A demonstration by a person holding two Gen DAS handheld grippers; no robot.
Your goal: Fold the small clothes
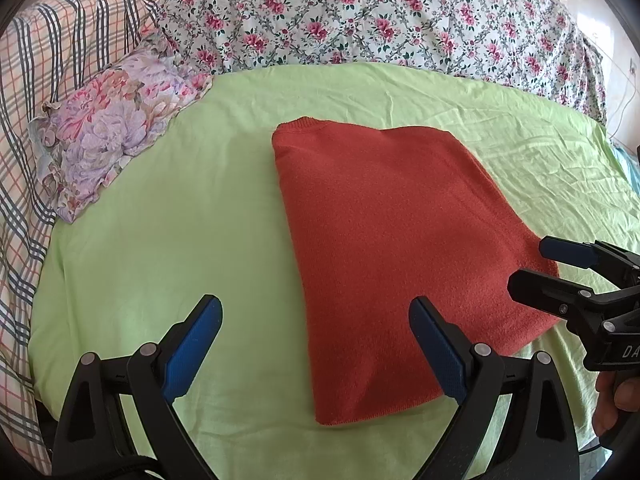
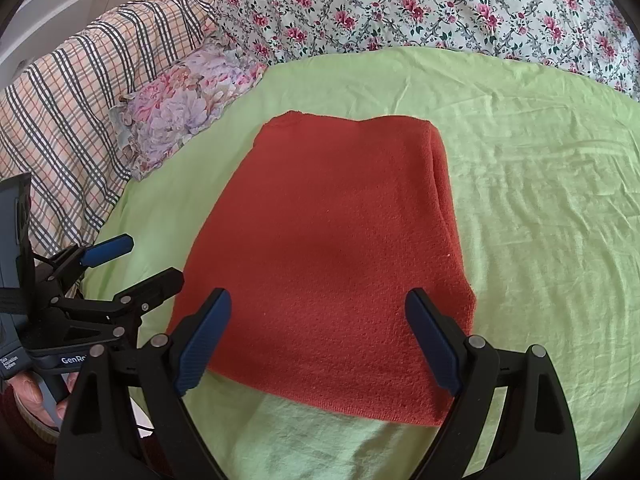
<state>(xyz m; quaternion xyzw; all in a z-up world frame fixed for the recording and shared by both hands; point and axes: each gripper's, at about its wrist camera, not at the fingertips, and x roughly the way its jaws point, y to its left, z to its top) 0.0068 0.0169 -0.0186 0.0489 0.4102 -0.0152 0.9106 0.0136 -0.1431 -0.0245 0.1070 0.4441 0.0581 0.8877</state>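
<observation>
Currently, left to right:
plaid quilt [image 1: 24, 128]: bunched along the bed's left edge
floral pillow [image 1: 100, 128]: on green sheet [image 1: 160, 220], up-left of the sweater, apart from it
left gripper [image 1: 316, 344]: fingers spread wide, holding nothing; over the sweater's left edge
red knit sweater [image 1: 392, 248]: folded into a rectangle, flat mid-sheet
right gripper [image 2: 318, 338]: fingers spread wide, empty; over the sweater's near end
rose-print duvet [image 1: 380, 16]: heaped behind the sheet
obstructions: nothing on top of the sweater
</observation>
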